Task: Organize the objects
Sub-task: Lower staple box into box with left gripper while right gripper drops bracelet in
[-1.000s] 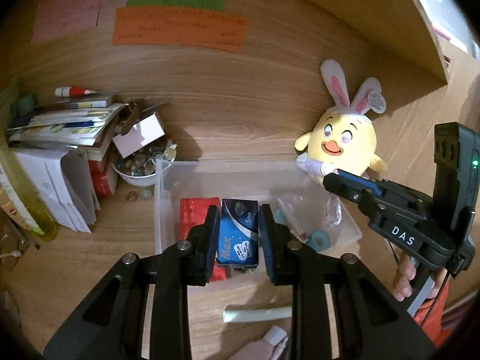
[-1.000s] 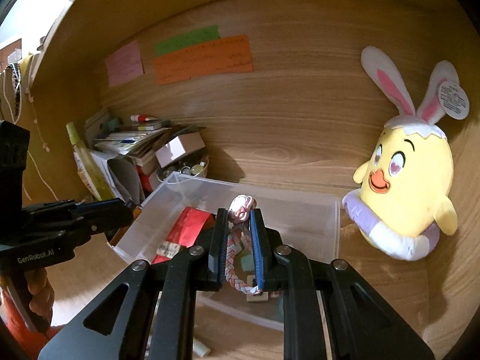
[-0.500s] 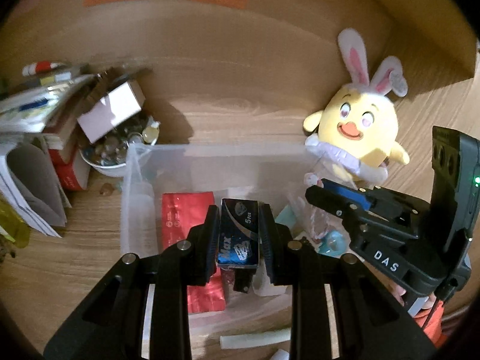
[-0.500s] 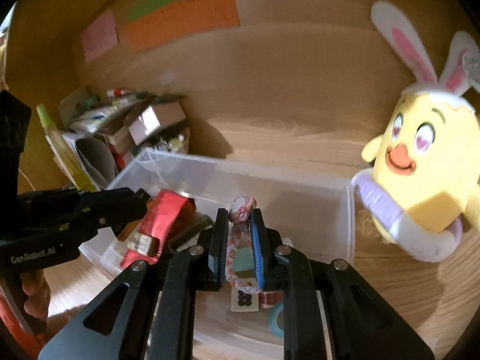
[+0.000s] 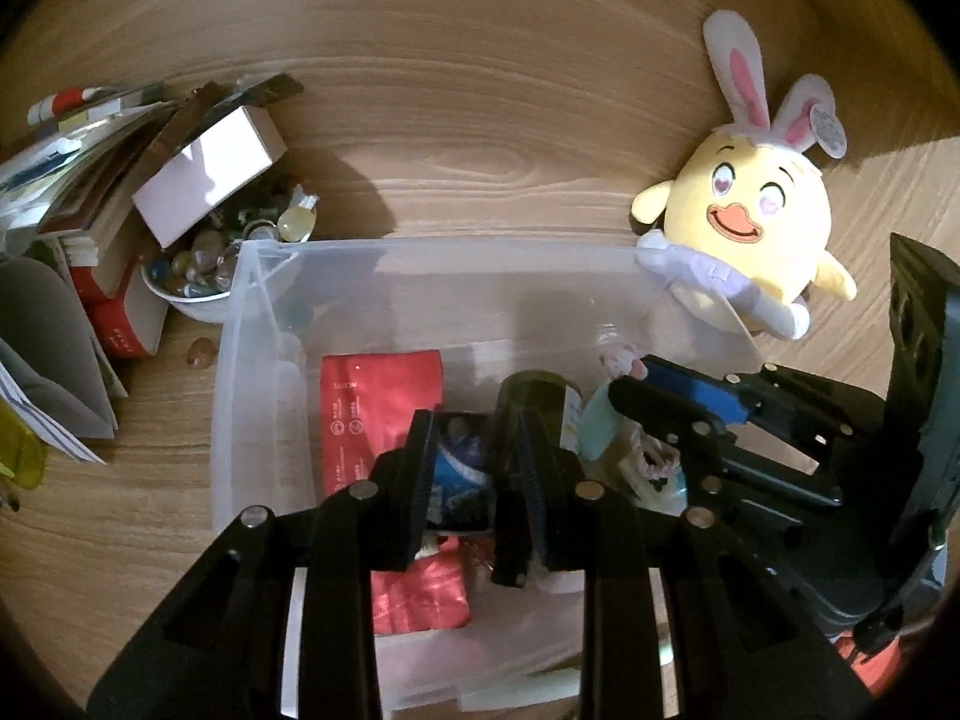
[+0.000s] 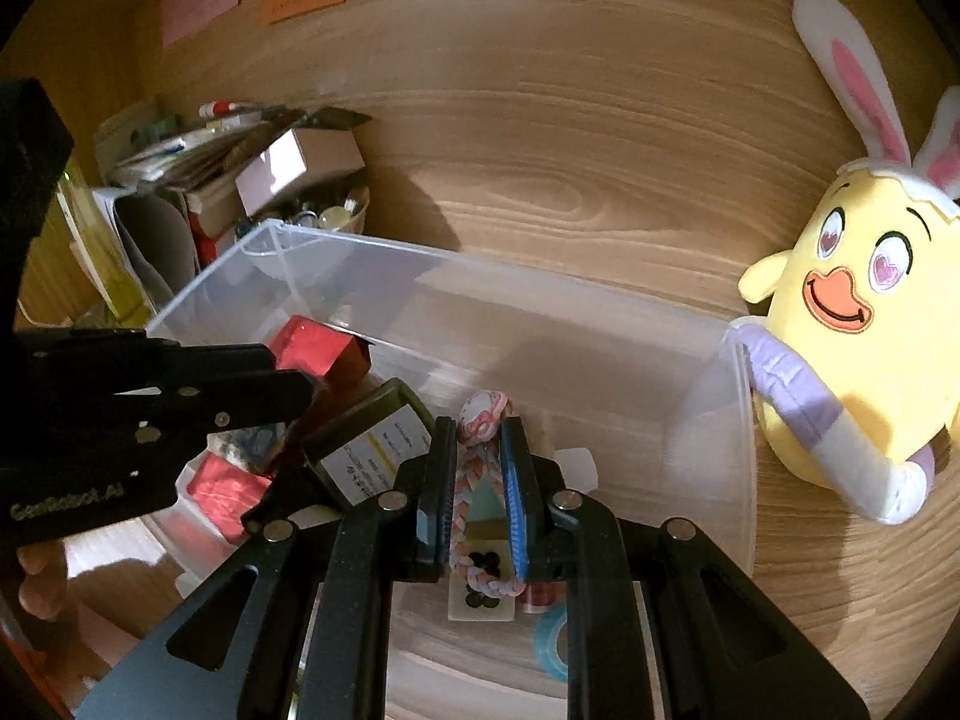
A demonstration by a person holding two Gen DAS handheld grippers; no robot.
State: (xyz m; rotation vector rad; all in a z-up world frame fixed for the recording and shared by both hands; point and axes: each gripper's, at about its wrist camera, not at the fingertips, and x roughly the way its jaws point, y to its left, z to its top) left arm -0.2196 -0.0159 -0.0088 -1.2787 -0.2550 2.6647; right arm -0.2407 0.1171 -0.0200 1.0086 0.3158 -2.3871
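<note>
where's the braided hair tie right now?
Right wrist view: the braided hair tie is clamped between the right tongs, held over the right half of the clear bin, with the plush chick just outside the bin's right wall.

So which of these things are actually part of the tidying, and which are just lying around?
In the job:
- clear plastic bin
- blue box, held in left tongs
- braided cord, held in right tongs

Just lying about:
- plush chick
- bowl of trinkets
- paper stack
</note>
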